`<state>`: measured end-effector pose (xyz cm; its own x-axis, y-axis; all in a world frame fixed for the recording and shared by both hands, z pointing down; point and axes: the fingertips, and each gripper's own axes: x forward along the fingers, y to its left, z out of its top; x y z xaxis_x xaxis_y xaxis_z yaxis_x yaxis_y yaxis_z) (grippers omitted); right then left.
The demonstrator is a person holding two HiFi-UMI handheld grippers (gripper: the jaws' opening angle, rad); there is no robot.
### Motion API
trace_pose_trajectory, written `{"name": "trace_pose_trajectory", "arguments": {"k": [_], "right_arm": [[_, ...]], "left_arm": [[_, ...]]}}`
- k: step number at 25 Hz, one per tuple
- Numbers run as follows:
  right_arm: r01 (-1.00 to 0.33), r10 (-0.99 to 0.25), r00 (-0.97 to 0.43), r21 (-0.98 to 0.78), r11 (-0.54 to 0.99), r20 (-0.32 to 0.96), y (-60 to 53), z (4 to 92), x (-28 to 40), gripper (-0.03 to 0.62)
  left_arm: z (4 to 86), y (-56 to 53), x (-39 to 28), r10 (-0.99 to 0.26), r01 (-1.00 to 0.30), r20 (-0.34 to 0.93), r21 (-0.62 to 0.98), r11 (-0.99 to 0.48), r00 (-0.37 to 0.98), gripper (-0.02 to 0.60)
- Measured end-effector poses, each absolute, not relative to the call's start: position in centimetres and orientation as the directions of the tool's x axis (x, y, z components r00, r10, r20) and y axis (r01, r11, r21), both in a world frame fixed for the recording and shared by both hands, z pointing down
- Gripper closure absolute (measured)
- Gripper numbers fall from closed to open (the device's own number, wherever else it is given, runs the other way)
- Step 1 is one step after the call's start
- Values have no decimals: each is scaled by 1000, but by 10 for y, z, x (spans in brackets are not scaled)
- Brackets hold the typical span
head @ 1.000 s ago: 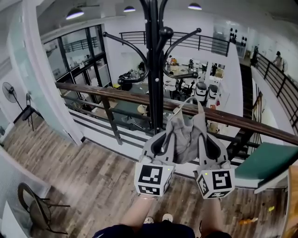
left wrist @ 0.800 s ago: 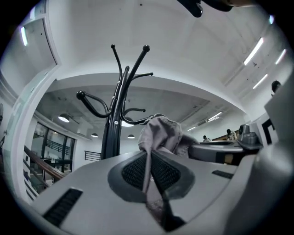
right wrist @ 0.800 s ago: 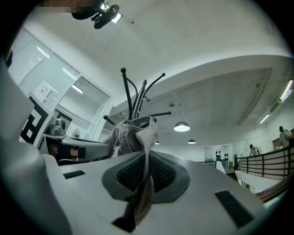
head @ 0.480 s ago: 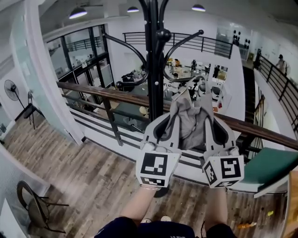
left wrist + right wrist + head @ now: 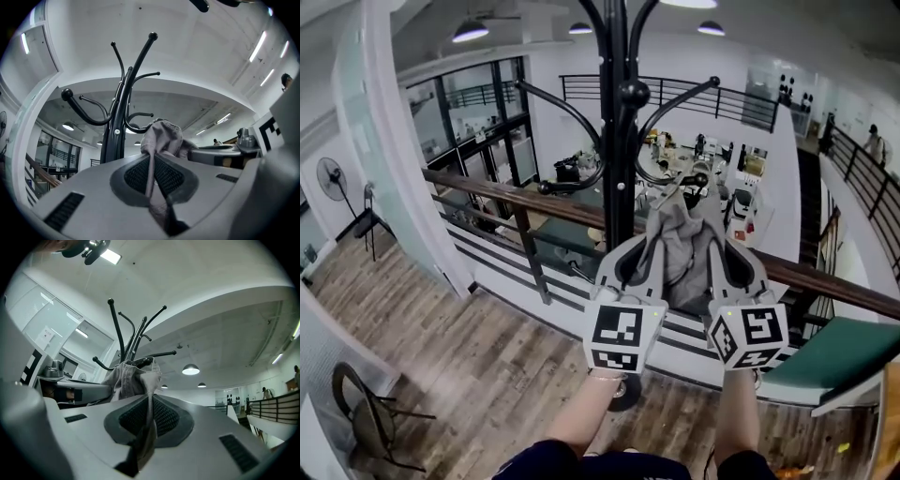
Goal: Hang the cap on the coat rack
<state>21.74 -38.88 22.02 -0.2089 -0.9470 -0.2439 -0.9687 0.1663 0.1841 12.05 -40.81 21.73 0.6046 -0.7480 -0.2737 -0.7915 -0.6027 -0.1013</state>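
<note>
Close before the rack, both grippers are held up side by side. Bare forearms reach forward from the bottom of the head view, with the marker cubes toward the person and the jaws aimed up and away, toward the pole. The left gripper is pressed together on one edge of the cap, and the right gripper pinches the opposite edge. The grey cap hangs bunched between them, just right of the pole. Its top is near the tip of a lower hook; whether they touch cannot be told.

Only the head view shows the setting below: a wooden handrail behind the rack, a plank floor and a green bench at the right. The gripper views look upward instead, setting the rack's curved hooks against a white ceiling. Each one shows a thin fold of fabric clamped between its own dark mesh pads. Each also shows the other gripper at its edge. The right gripper view adds a round ceiling lamp.
</note>
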Motion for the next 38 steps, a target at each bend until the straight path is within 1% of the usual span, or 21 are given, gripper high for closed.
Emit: {"name": "trace_pose_trajectory", "arguments": {"k": [11,18,25,30,32,33,34,35,36,38], "right_arm": [[-947,-933,-285,215,238,-218,-416,225,190,560],[-943,-941,-289,221,249,-175,-431,237,187,560],[-934,-944,-309,223,280,-112,-443,253,183,559],[-935,-941,-316,209,287,-119,-446,257,185,552],[-935,-939,-320,203,292,-123,-444,259,185,531],[-933,-938,-325,204,297,-121,-444,259,185,494],[-931,-937,-329,207,301,-119,-443,260,184,416],[-930,-936,-330,212,300,-120,-441,259,184,370],[-930,-937,-325,219,294,-126,-439,258,185,356],[-933,-937,-315,230,277,-150,-431,255,188,331]], "left_arm": [[228,-428,94,-798,-836,-267,-58,-546,540,557],[242,-432,95,-801,-829,-228,-54,-557,554,557],[265,-436,100,-803,-817,-181,-7,-577,568,557],[270,-437,103,-801,-816,-182,-10,-578,570,557],[271,-436,102,-804,-820,-185,-12,-572,564,554],[271,-436,101,-808,-825,-188,-15,-565,558,541],[270,-435,100,-813,-830,-192,-19,-557,550,509],[269,-434,99,-817,-836,-195,-24,-549,542,448],[268,-432,97,-820,-839,-199,-27,-543,537,405],[267,-427,95,-813,-836,-211,-35,-548,542,351]]}}
